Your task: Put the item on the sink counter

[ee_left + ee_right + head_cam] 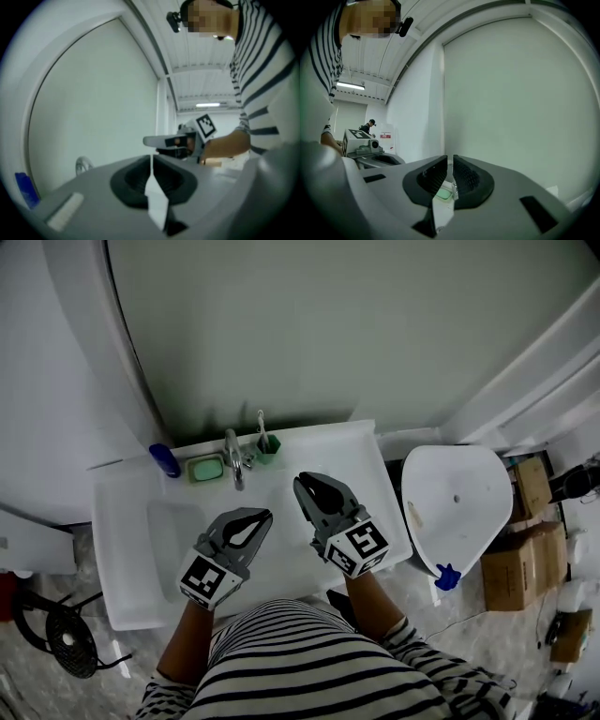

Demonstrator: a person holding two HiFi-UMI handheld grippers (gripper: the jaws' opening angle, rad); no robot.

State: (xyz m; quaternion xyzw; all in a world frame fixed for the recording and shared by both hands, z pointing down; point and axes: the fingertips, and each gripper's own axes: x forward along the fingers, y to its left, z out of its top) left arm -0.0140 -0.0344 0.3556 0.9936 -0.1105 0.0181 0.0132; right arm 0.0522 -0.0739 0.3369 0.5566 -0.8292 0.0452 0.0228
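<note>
Along the back rim of the sink surface stand a blue bottle, a green soap dish, the tap and a green cup with a toothbrush in it. All of them lie ahead of your hands and apart from them. I cannot tell which of these is the task's thing, as neither of your tools carries anything.

Your left hand-held gripper hangs over the middle of the surface, just right of the basin, with its jaws clenched together on nothing. Your right hand-held gripper is beside it, nearer the cup, and is likewise clenched and empty.

The surface is white and set against a pale grey-green wall. To its right is a toilet with the lid down, then cardboard boxes on the floor. A black wire stand sits at the lower left.
</note>
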